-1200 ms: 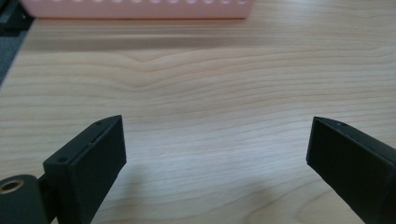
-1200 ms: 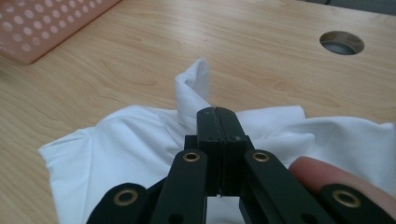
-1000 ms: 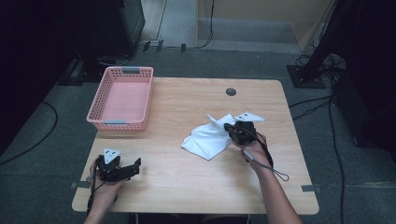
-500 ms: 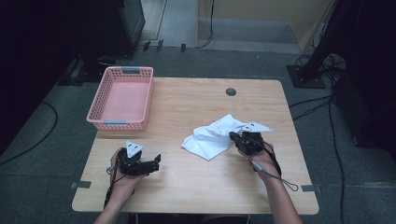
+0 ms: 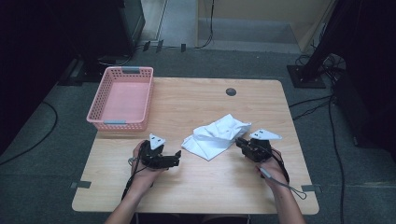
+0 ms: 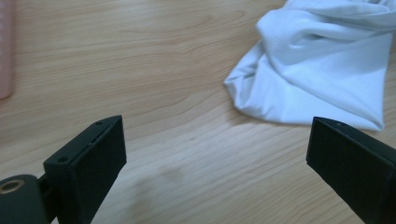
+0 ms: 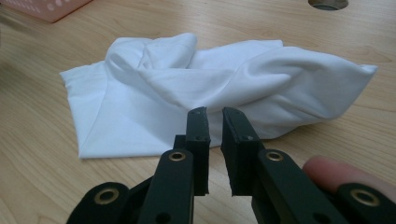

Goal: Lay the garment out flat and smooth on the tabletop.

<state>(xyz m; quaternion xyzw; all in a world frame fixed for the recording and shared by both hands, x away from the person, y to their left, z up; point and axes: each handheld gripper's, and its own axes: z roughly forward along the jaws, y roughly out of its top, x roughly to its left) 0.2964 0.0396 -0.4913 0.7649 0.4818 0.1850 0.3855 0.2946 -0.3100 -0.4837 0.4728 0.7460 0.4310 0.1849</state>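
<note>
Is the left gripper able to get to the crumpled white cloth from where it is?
Probably yes. The left gripper has its jaws wide open, pointing towards the crumpled white cloth, and bare wooden table lies between them.

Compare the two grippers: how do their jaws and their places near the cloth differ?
The left gripper has jaws wide apart; the right gripper has jaws nearly together, just starting to part, with nothing between them. The left one is apart from the white cloth; the right one has its tips at the cloth's edge. Both are black and hand-held above the table.
</note>
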